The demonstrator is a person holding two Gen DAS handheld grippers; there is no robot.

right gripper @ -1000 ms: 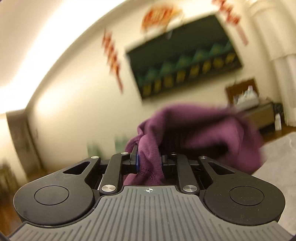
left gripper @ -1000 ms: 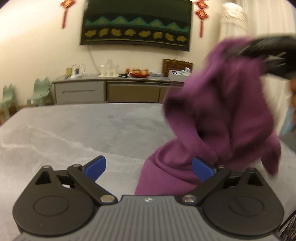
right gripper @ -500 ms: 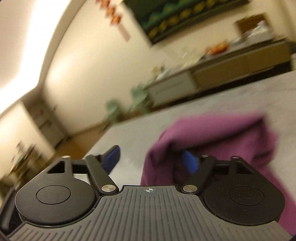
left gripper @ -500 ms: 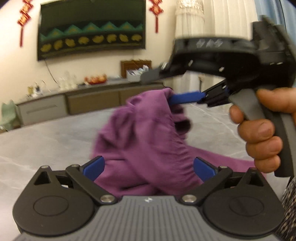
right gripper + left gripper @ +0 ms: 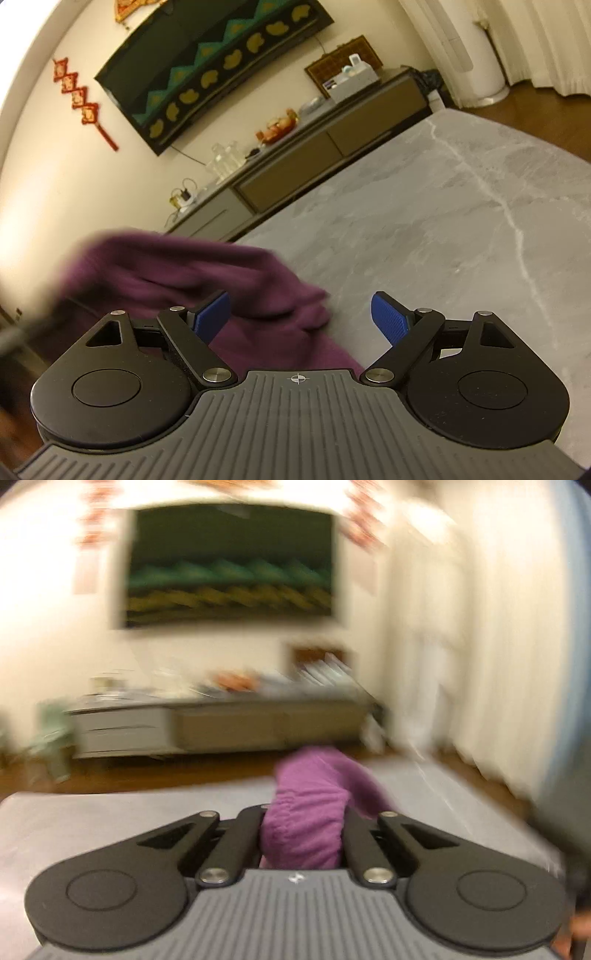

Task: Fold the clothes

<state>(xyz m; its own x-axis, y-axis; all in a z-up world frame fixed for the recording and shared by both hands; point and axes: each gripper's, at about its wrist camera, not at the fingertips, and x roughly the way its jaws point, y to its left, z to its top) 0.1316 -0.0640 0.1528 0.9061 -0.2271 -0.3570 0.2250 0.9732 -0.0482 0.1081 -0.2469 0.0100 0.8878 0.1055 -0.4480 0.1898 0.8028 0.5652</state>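
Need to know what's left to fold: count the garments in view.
1. A purple garment is pinched in the left gripper and trails onto the grey table beside the open right gripper. Others may lie out of view.

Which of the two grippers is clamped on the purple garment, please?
The left gripper: its jaws are shut on the purple garment. The right gripper has its jaws spread, gripping nothing.

A long, low sideboard [image 5: 325, 147] stood against the cream wall, carrying clear bottles [image 5: 225, 157], a dish of orange fruit [image 5: 277, 127] and a grey organiser box [image 5: 352, 83]. Above it hung a dark panel [image 5: 218, 62] patterned in teal and gold, flanked by a red knot ornament [image 5: 83, 101]. A grey marble-veined bench [image 5: 461, 221] filled the foreground; pale curtains [image 5: 546, 40] hung at right.
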